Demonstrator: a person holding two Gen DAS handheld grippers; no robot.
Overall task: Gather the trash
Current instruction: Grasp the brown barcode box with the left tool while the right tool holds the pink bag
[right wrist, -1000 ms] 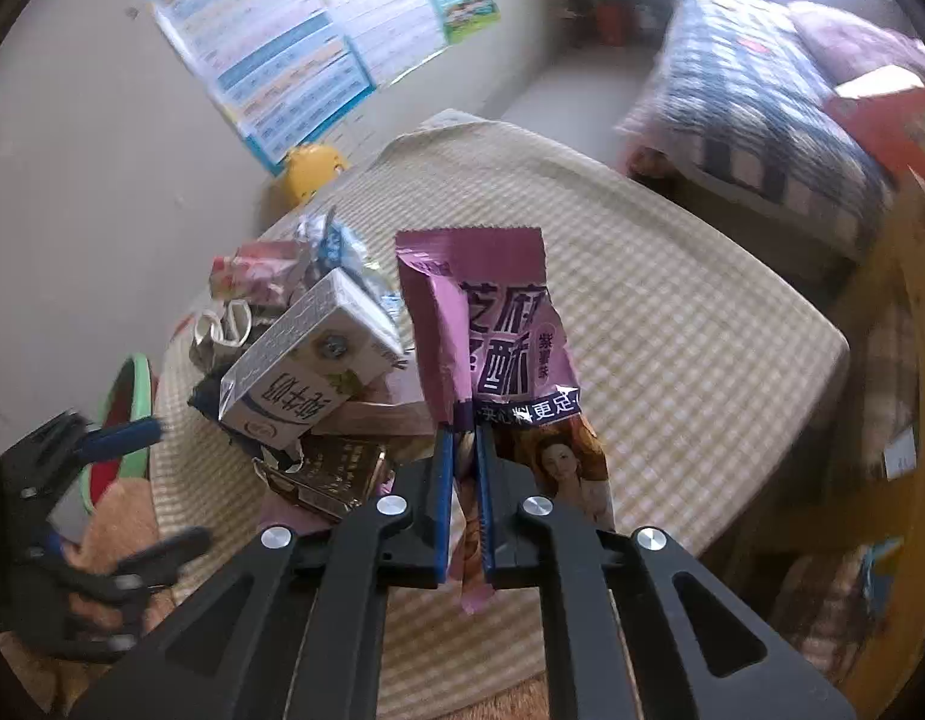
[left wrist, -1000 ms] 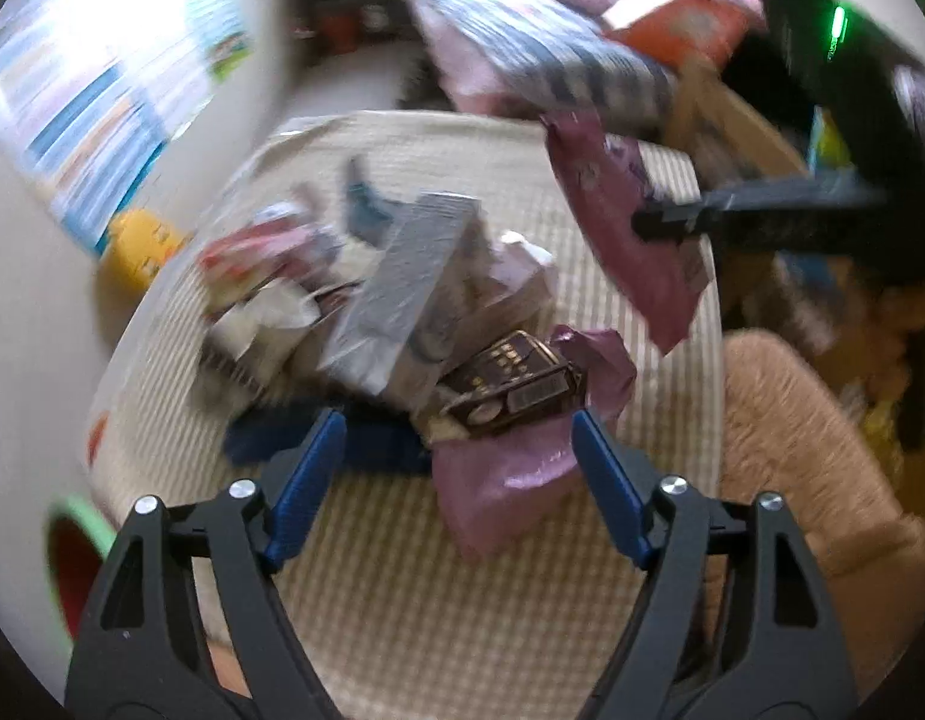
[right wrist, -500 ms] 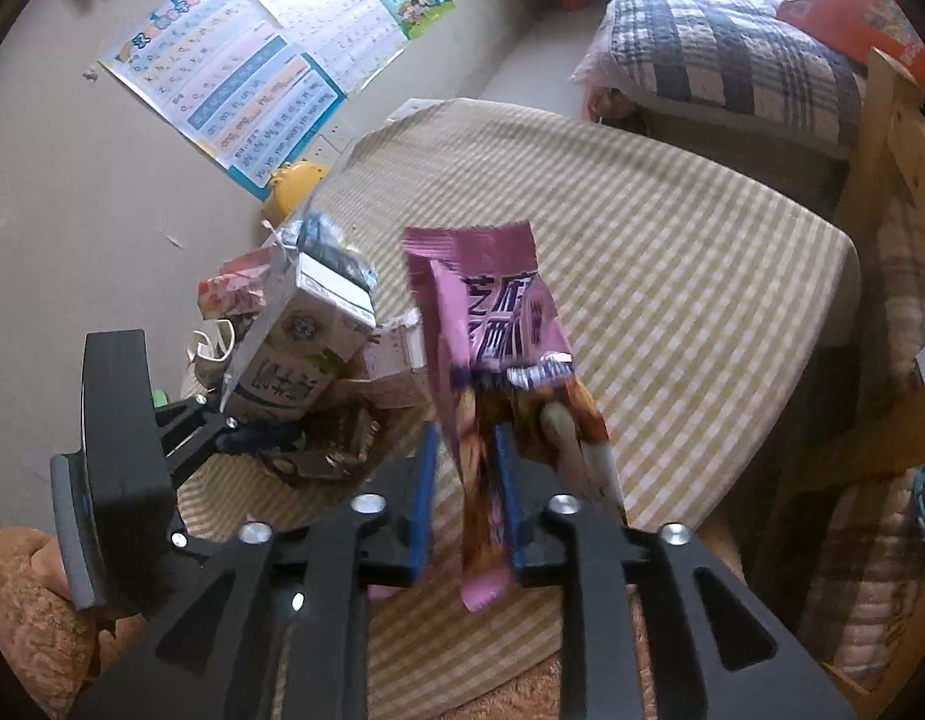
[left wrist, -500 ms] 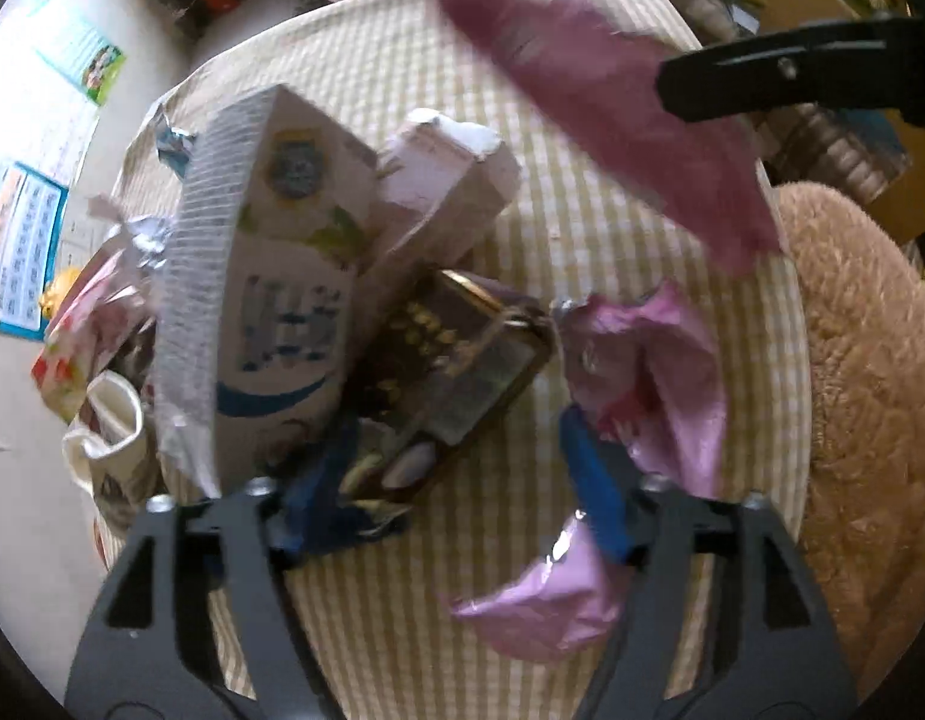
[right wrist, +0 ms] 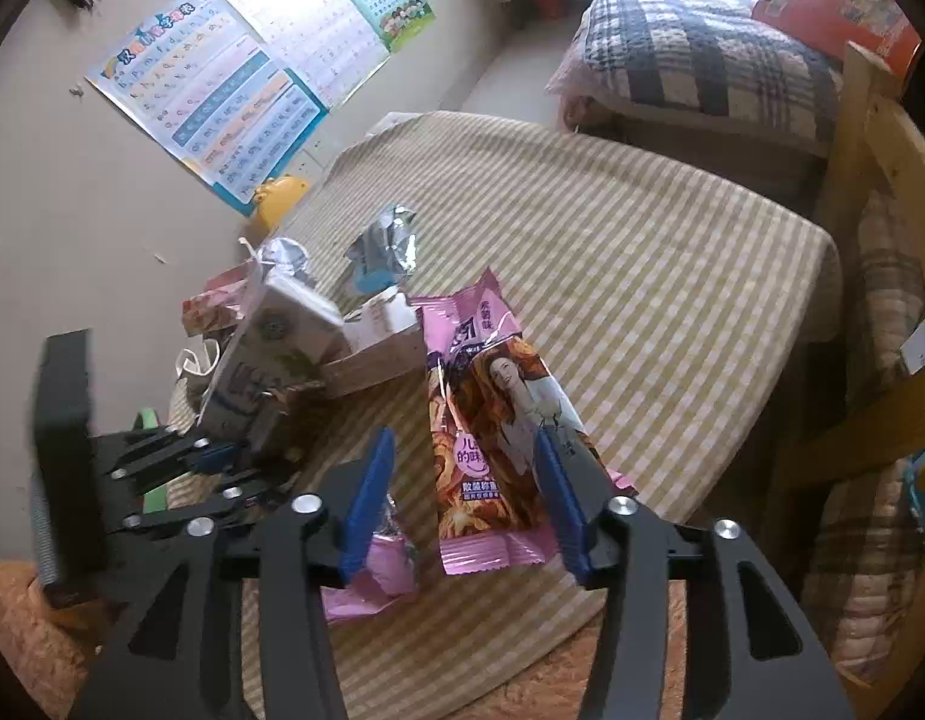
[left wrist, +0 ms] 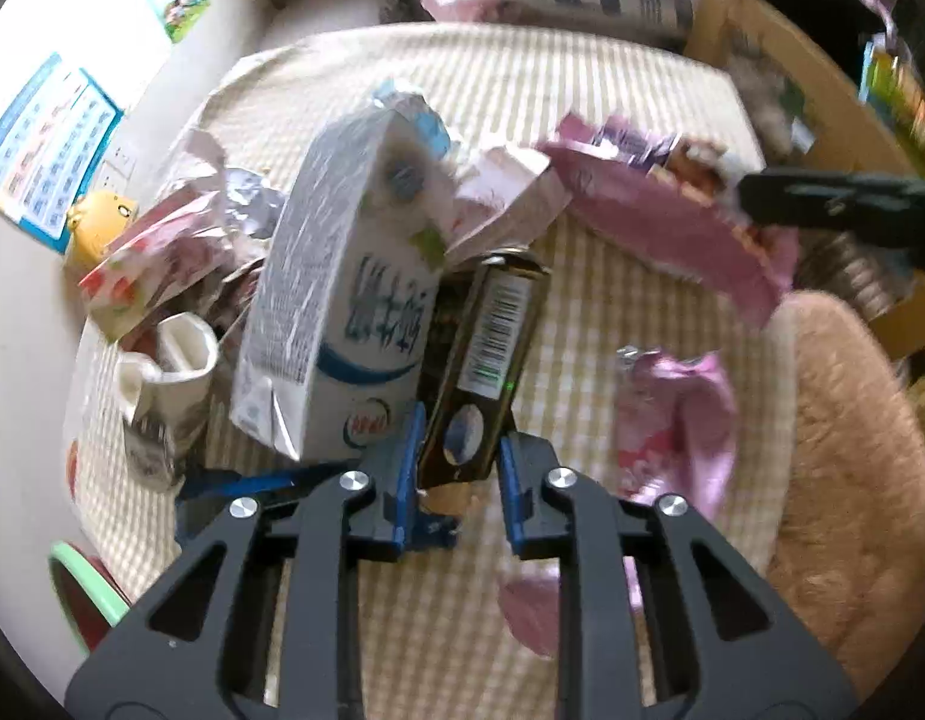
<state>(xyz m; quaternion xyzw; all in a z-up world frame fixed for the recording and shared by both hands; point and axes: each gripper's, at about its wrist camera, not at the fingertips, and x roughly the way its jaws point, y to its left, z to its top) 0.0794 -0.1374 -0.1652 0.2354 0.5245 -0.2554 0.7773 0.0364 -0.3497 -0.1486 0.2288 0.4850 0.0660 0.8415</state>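
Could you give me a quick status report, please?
Left gripper just closed on dark box. Right gripper just opened; pink wrapper between jaws, released. Milk carton leaning against box.

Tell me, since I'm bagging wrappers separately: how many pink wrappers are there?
2: a printed pink wrapper between the open right fingers, and a crumpled pink wrapper beside the left gripper. Others may be hidden.

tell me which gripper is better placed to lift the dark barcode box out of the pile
Left. The left gripper is shut on the dark box; the right gripper stands open around the pink snack wrapper.
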